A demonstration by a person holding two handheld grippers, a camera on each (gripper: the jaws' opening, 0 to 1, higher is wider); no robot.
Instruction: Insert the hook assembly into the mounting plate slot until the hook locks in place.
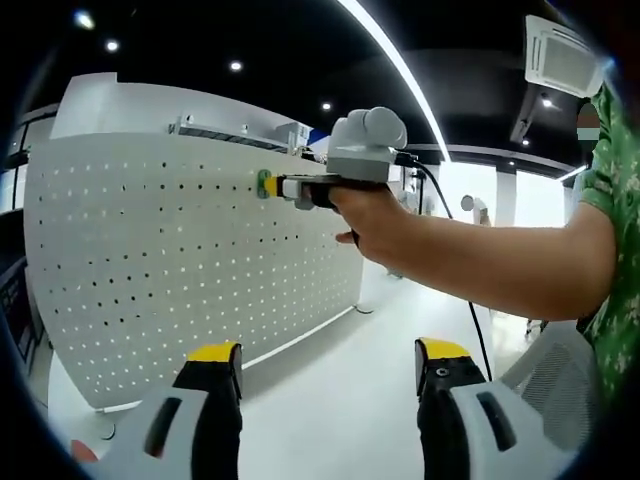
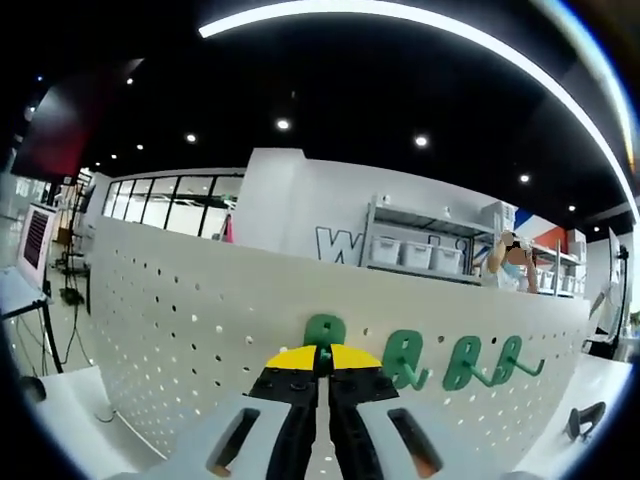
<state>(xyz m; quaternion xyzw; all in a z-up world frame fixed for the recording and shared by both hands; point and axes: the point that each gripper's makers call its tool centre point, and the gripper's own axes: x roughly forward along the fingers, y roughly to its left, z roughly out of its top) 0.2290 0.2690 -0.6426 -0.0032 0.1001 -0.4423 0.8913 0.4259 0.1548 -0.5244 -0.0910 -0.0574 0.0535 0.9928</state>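
R gripper (image 2: 322, 362) jaws clamped on my green hook (image 2: 324, 331), pressed at the pegboard (image 2: 180, 330) top edge, 12 o'clock of the jaws; three more hooks (image 2: 463, 362) at 3 o'clock. L gripper (image 1: 330, 365) jaws apart, holding nothing. Hook looks light, stiff plastic, prob slippery; grip at backplate, long axis vertical, prong toward me

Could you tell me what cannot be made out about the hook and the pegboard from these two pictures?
- Right gripper view: the green hook is mostly hidden behind the right hand-held gripper; whether it has locked into the pegboard is unclear.
- Left gripper view: the hook is too small to judge its seating.
- Right gripper view: the dark object is cut off at the edge.
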